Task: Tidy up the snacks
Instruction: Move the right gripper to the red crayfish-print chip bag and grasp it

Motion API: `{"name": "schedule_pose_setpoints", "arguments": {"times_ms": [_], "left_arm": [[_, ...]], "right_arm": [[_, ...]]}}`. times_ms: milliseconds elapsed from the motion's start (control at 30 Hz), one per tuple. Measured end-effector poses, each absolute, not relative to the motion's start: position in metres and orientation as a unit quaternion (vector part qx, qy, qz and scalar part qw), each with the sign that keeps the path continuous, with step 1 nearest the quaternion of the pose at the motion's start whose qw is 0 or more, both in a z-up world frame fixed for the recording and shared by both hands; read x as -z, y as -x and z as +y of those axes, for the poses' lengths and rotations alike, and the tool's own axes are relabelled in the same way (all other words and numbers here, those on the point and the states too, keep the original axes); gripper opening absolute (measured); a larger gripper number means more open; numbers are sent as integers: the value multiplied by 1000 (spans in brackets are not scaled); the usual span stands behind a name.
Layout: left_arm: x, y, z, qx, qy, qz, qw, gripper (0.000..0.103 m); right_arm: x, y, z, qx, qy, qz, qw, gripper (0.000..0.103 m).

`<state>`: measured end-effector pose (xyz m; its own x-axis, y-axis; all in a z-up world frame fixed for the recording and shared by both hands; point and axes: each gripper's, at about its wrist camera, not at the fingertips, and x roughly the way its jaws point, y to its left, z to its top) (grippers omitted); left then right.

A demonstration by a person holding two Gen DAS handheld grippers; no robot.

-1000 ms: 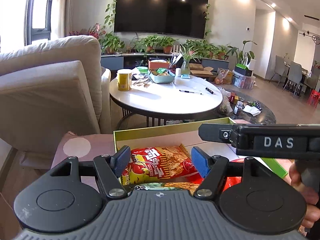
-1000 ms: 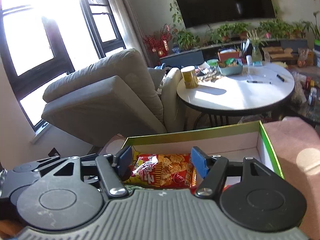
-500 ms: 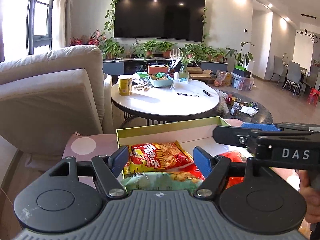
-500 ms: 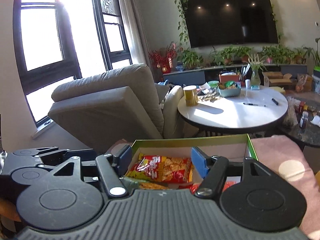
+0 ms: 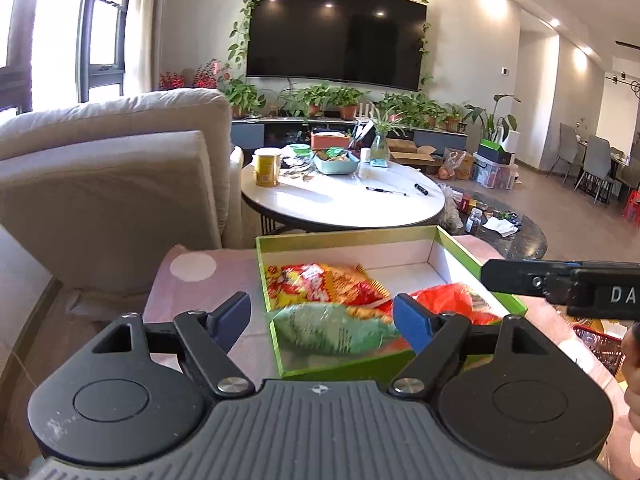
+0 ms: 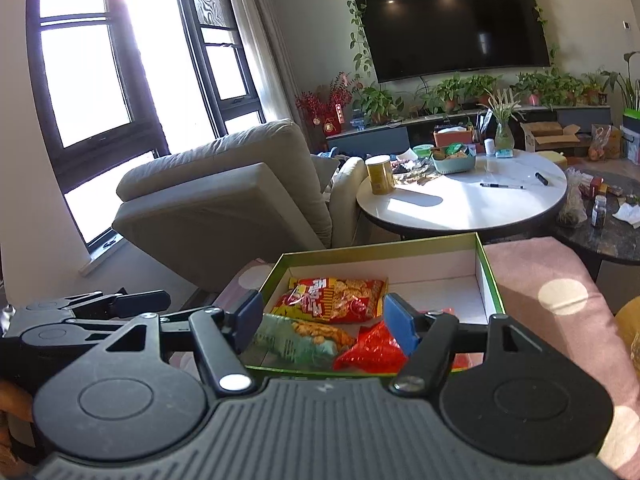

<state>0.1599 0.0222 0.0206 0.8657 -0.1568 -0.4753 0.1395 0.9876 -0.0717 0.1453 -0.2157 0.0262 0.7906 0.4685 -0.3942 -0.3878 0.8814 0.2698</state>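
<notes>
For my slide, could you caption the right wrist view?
Open right gripper above green box holding three snack bags.

Open-topped green box [image 6: 486, 268] sits on the pink cushion [image 6: 552, 280], free from above. Inside, the far right stretch of white floor [image 6: 436, 294] is bare; the near and left parts are filled by a red-yellow snack bag [image 6: 336, 298], a green snack bag [image 6: 296, 340] and a red packet [image 6: 374, 350]. The left tool [image 5: 322, 316] hovers at the near left corner, jaws opening with nothing between them. The right tool [image 6: 322, 318] hangs just beside it at the near wall. The beige armchair [image 5: 108, 184] closes the left side, and the round counter [image 5: 344, 204] stands beyond the far wall.
</notes>
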Motion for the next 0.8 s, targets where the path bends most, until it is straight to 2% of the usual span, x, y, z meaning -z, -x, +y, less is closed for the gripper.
{"name": "schedule_pose_setpoints", "arguments": {"times_ms": [467, 800], "left_arm": [[23, -117, 67, 35, 74, 300, 950, 76], [53, -107, 78, 60, 104, 332, 936, 60]], "right_arm": [[3, -128, -172, -267, -52, 304, 913, 63], [26, -133, -139, -283, -51, 367, 884, 62]]}}
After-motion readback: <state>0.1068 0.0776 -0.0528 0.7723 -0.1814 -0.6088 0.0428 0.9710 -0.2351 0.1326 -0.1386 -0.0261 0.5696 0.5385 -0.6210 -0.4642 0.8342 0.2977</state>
